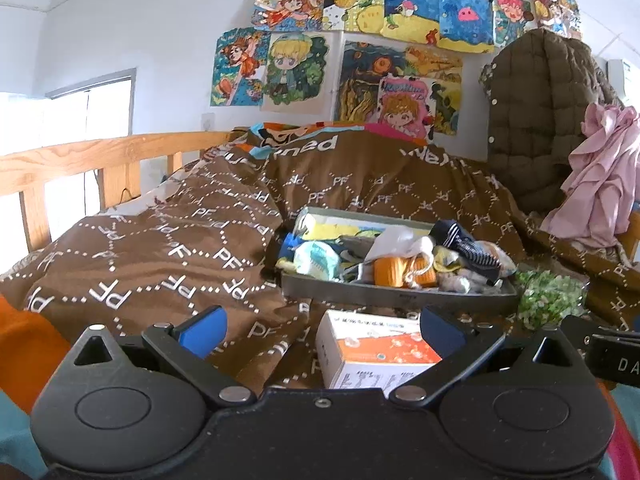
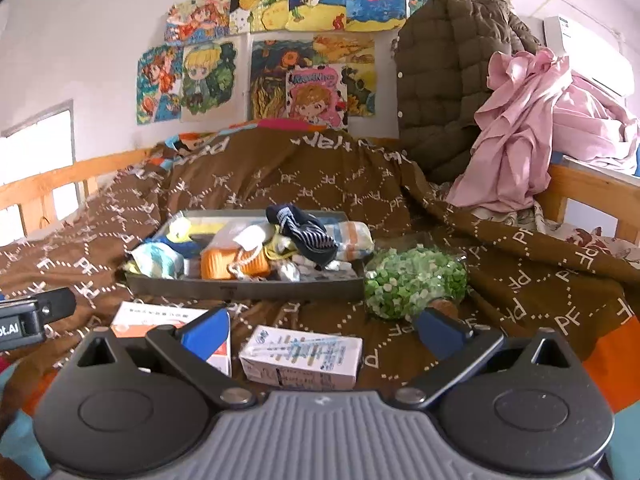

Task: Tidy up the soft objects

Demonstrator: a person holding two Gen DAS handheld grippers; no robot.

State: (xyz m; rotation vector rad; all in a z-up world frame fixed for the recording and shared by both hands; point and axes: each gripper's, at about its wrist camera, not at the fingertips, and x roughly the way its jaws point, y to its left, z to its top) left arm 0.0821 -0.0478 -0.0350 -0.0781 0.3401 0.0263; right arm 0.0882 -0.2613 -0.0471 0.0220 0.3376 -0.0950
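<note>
We hold both grippers low and level over the brown quilt (image 1: 152, 264). Our left gripper (image 1: 320, 330) and right gripper (image 2: 322, 326) both gape wide, holding nothing. The grey tray (image 2: 240, 289) of soft items lies at twelve o'clock, beyond the boxes.

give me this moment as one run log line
left gripper: open, empty, behind orange box | right gripper: open, empty, over white carton | tray: piled with socks
</note>
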